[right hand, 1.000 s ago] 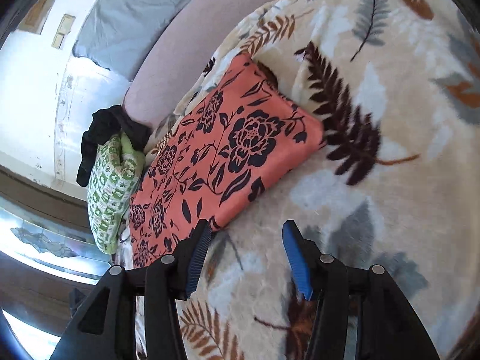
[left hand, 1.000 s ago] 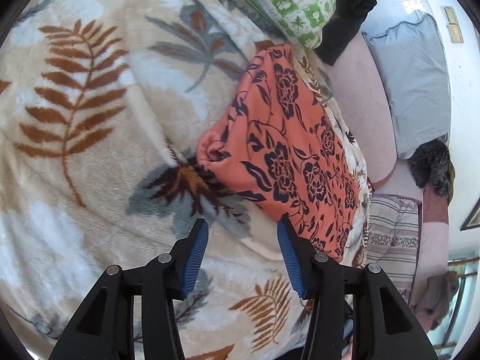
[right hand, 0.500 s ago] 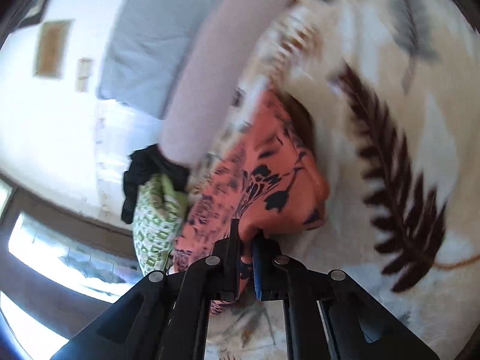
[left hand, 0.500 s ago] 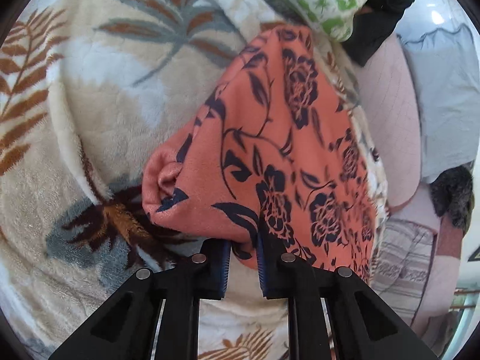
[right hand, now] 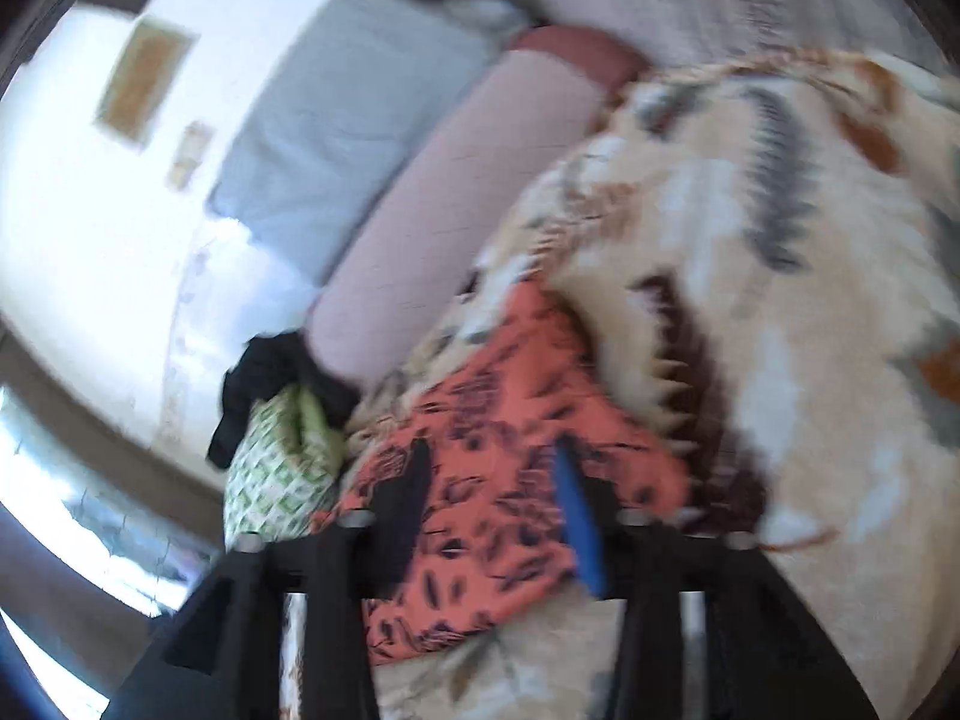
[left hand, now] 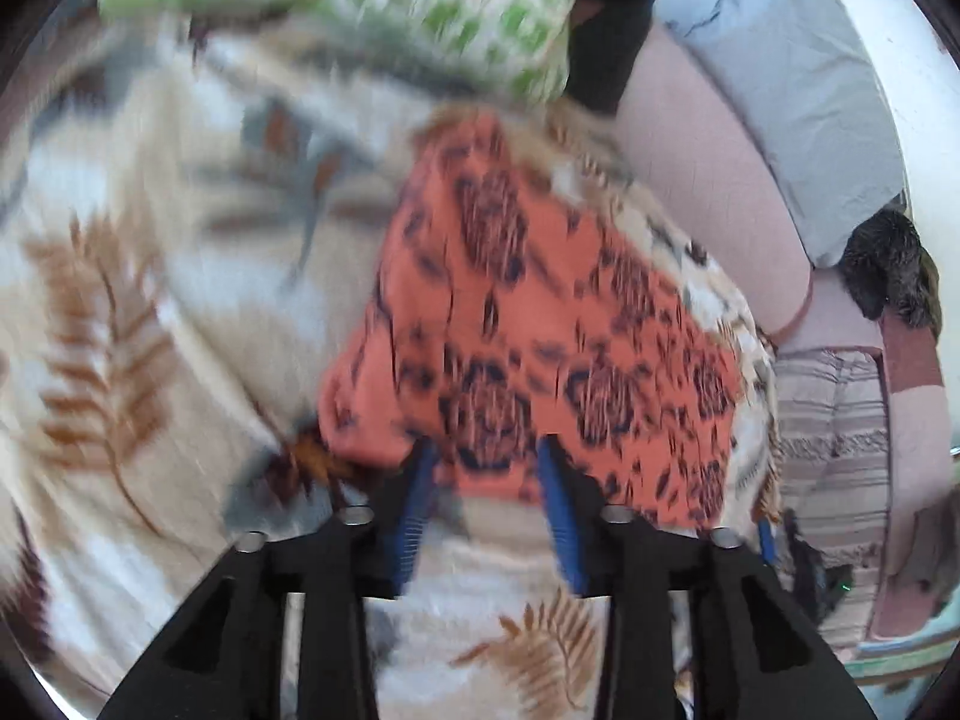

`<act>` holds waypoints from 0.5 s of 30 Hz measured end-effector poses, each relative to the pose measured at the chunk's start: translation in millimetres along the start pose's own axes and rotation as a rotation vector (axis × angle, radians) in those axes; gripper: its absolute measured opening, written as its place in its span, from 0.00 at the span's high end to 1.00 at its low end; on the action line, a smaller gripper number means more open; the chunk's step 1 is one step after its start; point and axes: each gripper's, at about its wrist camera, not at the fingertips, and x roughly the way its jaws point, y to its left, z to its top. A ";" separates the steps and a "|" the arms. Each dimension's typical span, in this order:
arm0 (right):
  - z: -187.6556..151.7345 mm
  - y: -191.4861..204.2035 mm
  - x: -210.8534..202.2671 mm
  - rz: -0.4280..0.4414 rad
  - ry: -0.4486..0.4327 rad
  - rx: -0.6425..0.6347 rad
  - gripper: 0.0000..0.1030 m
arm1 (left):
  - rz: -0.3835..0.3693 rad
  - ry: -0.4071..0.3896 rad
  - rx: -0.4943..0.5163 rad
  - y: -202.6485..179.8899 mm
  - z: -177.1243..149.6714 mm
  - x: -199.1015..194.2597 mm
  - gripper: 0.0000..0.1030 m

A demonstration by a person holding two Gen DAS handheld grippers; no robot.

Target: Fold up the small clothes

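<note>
An orange garment with dark floral print (left hand: 528, 324) lies folded on a leaf-patterned fleece blanket (left hand: 180, 300). My left gripper (left hand: 486, 462) sits at the garment's near edge, its jaws opening. The blue pads (left hand: 414, 516) stand apart and bare blanket shows between them, so the cloth is not pinched. In the right wrist view my right gripper (right hand: 492, 462) hovers over the same garment (right hand: 498, 420), its jaws also opening. The cloth lies under the gap between them, untouched by the pads. Both views are blurred by motion.
A green patterned cloth (left hand: 420, 6) and a black cloth (left hand: 612, 18) lie at the far end of the blanket. A pink bolster (left hand: 708, 180) and a grey pillow (left hand: 798, 78) run along the right. Striped fabric (left hand: 834, 420) lies at the lower right.
Both grippers went from open to shut on the orange garment's near edge, and their jaws have parted again. Both have lifted and pulled back, and the garment lies released on the blanket.
</note>
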 end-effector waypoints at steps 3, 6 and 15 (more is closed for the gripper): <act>-19.5 28.3 47.7 0.017 0.094 -0.149 0.44 | 0.089 -0.087 0.013 -19.2 33.1 -2.5 0.44; -49.6 19.1 99.6 -0.136 0.229 -0.235 0.44 | 0.162 -0.093 -0.015 -32.2 65.6 18.8 0.44; -82.6 35.2 124.3 -0.176 0.237 -0.442 0.00 | 0.281 -0.036 -0.035 -41.9 133.9 125.4 0.44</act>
